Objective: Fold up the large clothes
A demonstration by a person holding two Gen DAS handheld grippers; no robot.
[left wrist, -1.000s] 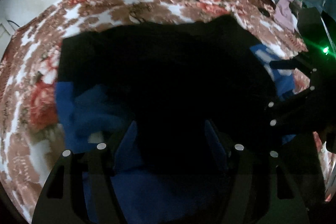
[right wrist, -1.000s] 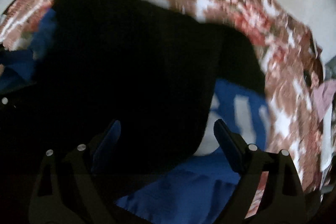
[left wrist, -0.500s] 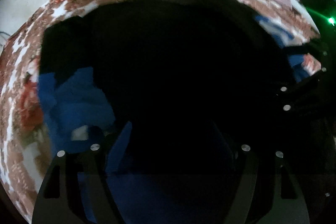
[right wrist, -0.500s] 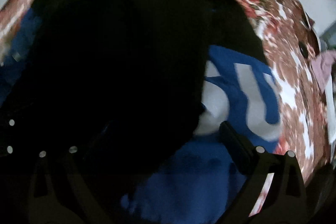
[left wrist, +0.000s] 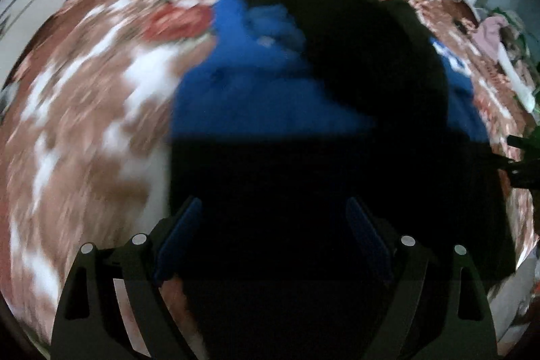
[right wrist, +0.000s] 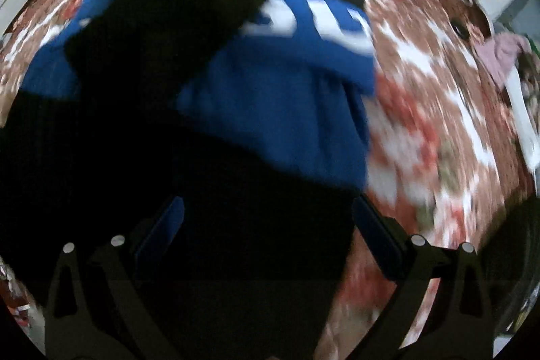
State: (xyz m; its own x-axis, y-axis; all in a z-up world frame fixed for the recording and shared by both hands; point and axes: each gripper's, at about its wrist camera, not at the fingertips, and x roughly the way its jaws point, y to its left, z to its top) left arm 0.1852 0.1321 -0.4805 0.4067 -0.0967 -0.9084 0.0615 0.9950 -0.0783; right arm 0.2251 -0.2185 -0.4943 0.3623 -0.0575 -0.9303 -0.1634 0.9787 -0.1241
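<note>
A big black garment (left wrist: 337, 177) lies spread on the bed, partly covering a blue garment (right wrist: 290, 103) with white letters at its right

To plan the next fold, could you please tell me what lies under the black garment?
A blue garment with white lettering shows beneath the black garment, all on a floral bedspread. How far the blue extends under the black is hidden.
</note>
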